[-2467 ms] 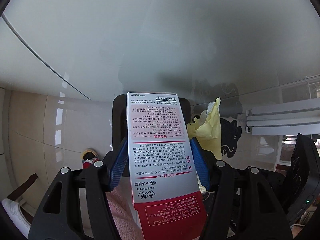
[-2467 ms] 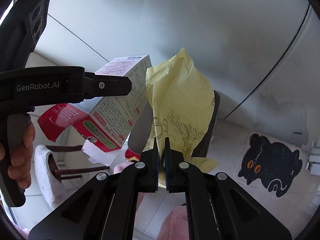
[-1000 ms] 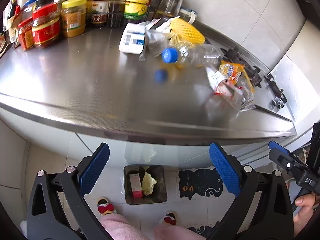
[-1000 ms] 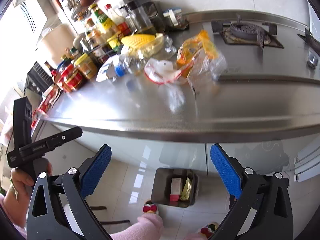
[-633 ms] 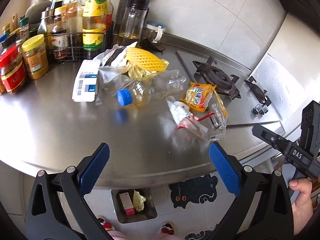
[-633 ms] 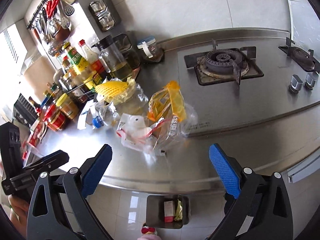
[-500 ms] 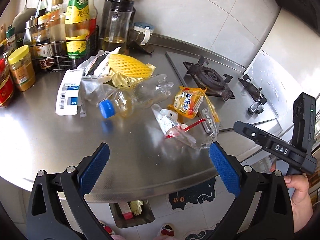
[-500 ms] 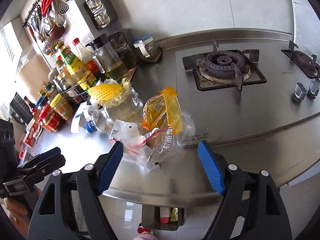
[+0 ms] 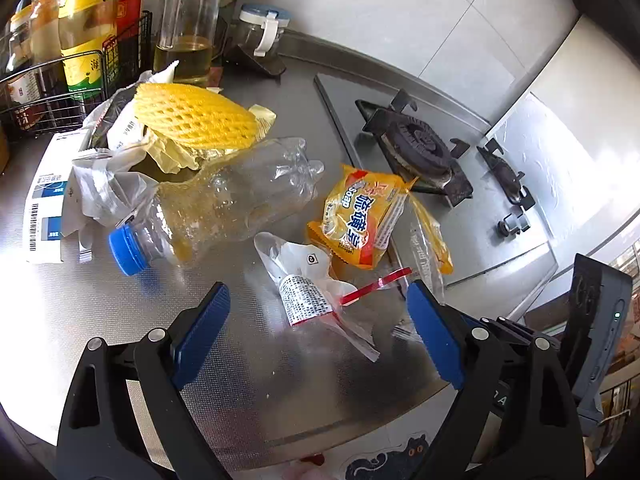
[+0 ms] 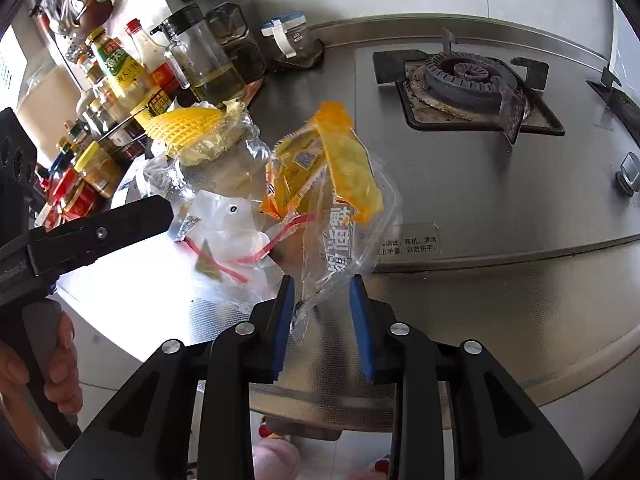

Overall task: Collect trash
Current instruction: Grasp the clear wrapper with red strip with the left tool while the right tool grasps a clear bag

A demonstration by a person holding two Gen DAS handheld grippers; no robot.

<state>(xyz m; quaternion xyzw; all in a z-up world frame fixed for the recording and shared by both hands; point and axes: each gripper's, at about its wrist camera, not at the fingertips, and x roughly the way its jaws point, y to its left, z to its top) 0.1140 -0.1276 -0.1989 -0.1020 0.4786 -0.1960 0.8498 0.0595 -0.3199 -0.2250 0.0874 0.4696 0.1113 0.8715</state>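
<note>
Trash lies on the steel counter (image 9: 100, 320): a crushed clear bottle (image 9: 224, 204) with a blue cap, a yellow foam net (image 9: 192, 122), an orange soap packet (image 9: 360, 216), a white pouch with a red strip (image 9: 308, 292), and a clear-and-yellow plastic wrapper (image 10: 344, 216). My left gripper (image 9: 316, 332) is wide open over the white pouch. My right gripper (image 10: 322, 312) is partly closed, its jaws on either side of the wrapper's lower end without pinching it.
Sauce bottles and jars in a wire rack (image 9: 60, 60) stand at the back left, with an oil jug (image 9: 188, 20). A gas burner (image 10: 468, 76) and its knobs sit to the right. A white-and-blue box (image 9: 44, 208) lies at the left.
Both grippers dropped the box and yellow paper into the floor bin, rose to the counter and moved in over the trash. The right jaws have narrowed around the wrapper.
</note>
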